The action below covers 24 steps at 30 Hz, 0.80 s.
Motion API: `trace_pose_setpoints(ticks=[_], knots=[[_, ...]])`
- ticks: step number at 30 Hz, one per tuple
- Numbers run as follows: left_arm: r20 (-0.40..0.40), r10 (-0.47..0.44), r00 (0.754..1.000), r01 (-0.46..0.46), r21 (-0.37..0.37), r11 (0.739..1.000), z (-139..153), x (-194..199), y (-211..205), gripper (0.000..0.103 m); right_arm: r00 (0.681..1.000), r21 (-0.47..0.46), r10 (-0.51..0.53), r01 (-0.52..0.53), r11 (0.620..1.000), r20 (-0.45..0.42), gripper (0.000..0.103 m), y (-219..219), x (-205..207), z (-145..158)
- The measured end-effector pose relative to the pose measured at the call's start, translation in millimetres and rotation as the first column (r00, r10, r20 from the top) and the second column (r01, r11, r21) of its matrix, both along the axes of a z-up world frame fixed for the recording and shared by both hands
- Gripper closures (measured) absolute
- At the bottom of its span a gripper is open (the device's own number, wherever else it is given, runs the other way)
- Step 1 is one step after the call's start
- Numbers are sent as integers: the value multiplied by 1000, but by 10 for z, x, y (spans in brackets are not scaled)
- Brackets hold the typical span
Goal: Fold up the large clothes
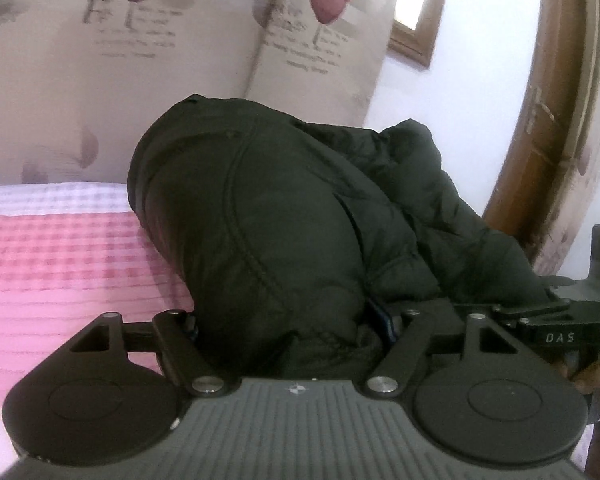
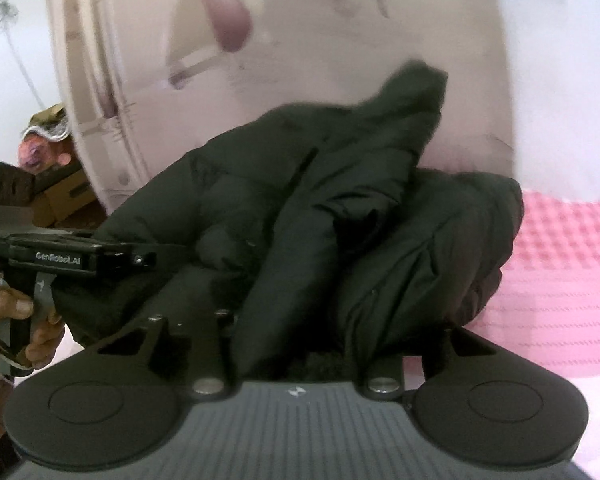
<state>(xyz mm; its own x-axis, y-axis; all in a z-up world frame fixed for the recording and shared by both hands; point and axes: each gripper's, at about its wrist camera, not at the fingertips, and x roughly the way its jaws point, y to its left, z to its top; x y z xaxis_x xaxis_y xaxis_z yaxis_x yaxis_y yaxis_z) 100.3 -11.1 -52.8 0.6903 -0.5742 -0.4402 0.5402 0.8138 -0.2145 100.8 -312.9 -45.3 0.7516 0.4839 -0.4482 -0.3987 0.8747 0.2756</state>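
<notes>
Left wrist view: a black padded jacket bulges up between the left gripper jaws, which are part-way apart and pinching a thick fold of it. The bulk rises off a pink checked bedspread with a floral curtain behind and a wooden door frame to the right — the other gripper's body shows at the right edge. In the right wrist view the right gripper has its jaws closer together, gripping another bunch of the jacket, though the pads seem buried in cloth and blur hides the contact. A hand holds the left gripper's handle at the left, beside the jacket.
</notes>
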Motion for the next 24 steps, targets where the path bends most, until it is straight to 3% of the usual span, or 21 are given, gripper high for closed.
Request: trace_pose_setpoints(ticks=[14, 24], knots=[[15, 69, 998, -69, 0, 998, 193, -587, 912, 32, 996, 81, 88, -88, 993, 11, 65, 790, -441, 196], [-15, 105, 994, -105, 21, 994, -188, -930, 1371, 27, 994, 178, 87, -73, 981, -70, 66, 1081, -802, -117]])
